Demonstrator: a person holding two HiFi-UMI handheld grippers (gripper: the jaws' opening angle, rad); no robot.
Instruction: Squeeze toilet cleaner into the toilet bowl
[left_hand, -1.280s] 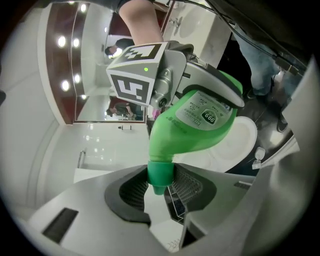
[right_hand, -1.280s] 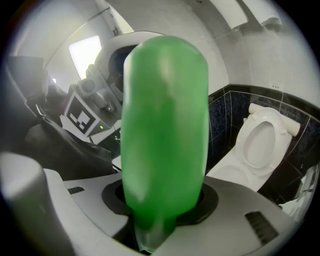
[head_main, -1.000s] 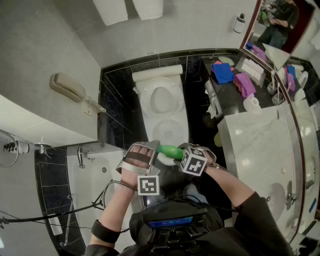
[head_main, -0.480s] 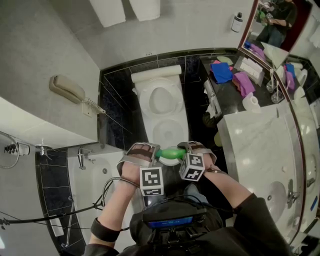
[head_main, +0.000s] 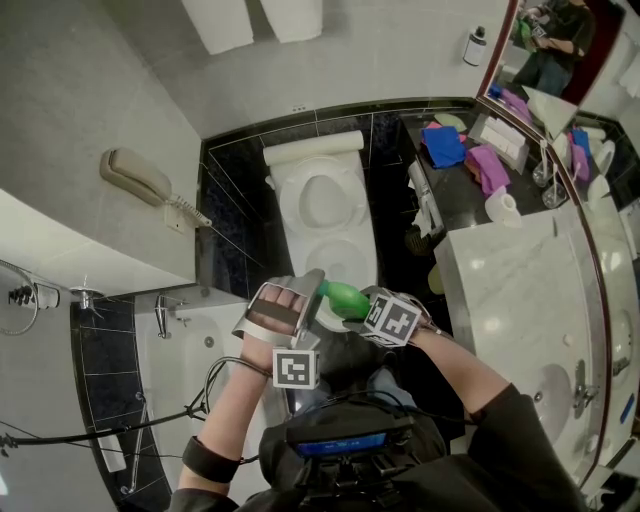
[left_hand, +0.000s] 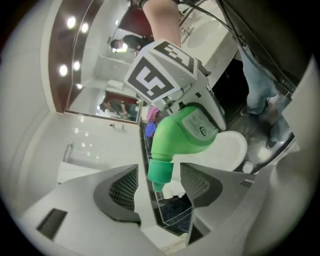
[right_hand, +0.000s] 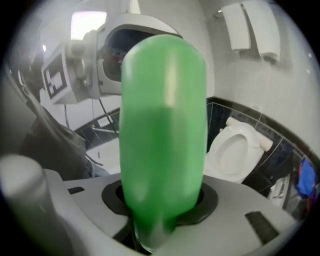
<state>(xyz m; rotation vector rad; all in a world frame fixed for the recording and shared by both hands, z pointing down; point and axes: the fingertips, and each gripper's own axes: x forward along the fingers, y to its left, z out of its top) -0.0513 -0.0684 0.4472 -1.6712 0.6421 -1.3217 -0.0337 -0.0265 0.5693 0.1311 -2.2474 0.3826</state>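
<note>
A green toilet cleaner bottle (head_main: 345, 297) hangs low in the head view, in front of the white toilet (head_main: 322, 200), whose bowl is uncovered. My right gripper (head_main: 368, 306) is shut on the bottle's body (right_hand: 162, 135), which fills the right gripper view. The bottle's bent neck and green cap (left_hand: 161, 172) point into my left gripper (left_hand: 159, 184). Its jaws have just been opening. The cap sits between the mesh pads (left_hand: 122, 187) with a gap on each side, so nothing presses on it. In the head view the left gripper (head_main: 312, 295) is just left of the bottle.
A wall phone (head_main: 150, 178) hangs at the left above the bathtub (head_main: 190, 345). At the right are a dark shelf with blue cloth (head_main: 445, 143) and purple cloth (head_main: 488, 166), a paper roll (head_main: 503, 207) and a marble counter (head_main: 520, 290).
The left gripper's jaws have spread wider around the cap. The bottle has tipped from lying level to slanting, and both grippers have shifted slightly up in the picture toward the toilet.
</note>
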